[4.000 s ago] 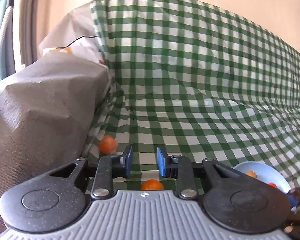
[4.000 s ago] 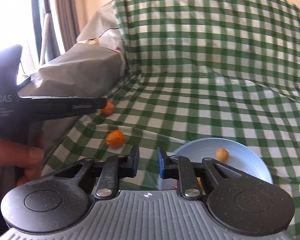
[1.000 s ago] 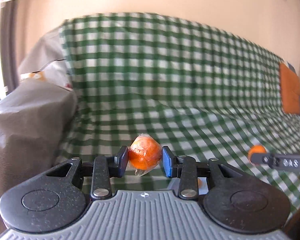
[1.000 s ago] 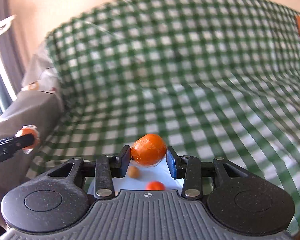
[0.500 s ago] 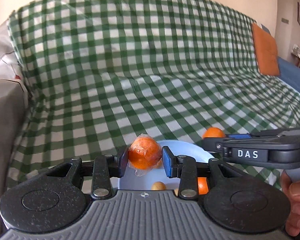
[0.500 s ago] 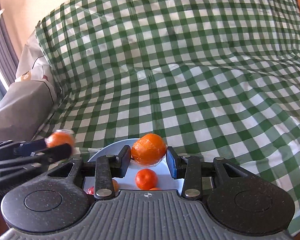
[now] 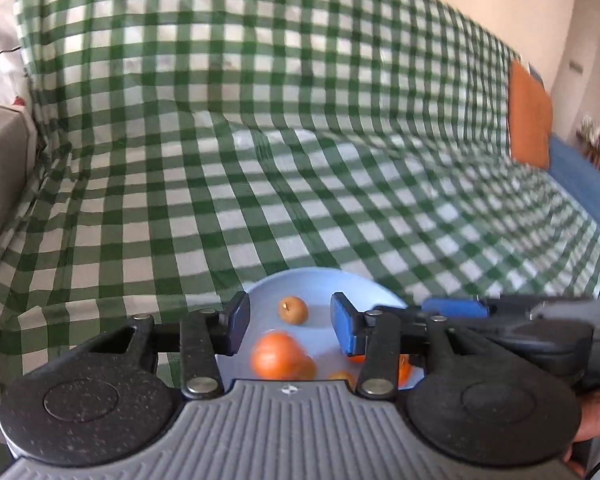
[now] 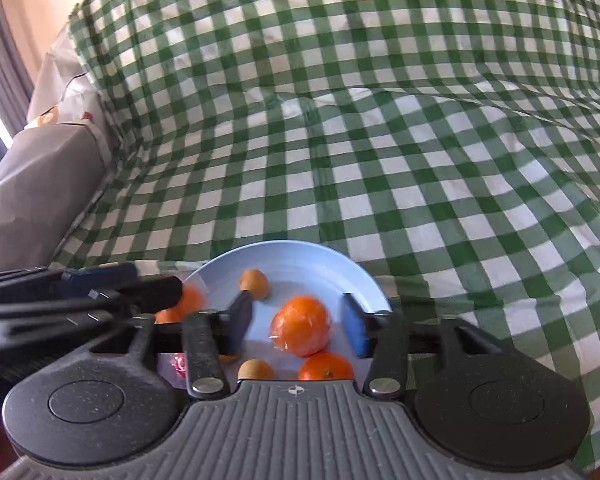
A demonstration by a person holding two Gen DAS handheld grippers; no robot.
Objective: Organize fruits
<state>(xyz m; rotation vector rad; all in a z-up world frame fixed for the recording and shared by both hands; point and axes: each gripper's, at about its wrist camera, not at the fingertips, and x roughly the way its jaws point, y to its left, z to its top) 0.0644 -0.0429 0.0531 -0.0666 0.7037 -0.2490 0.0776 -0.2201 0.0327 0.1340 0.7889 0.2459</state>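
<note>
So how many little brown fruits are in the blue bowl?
2. One brown fruit sits near the bowl's far side, the other brown fruit by the near edge, half hidden. More may be hidden.

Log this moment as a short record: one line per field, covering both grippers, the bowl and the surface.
left gripper: jaws just opened, blurred orange free between them
right gripper: jaws just opened, wrapped orange clear of both pads
bowl: light blue, holds oranges and small brownish fruits
surface: green checked cloth
</note>
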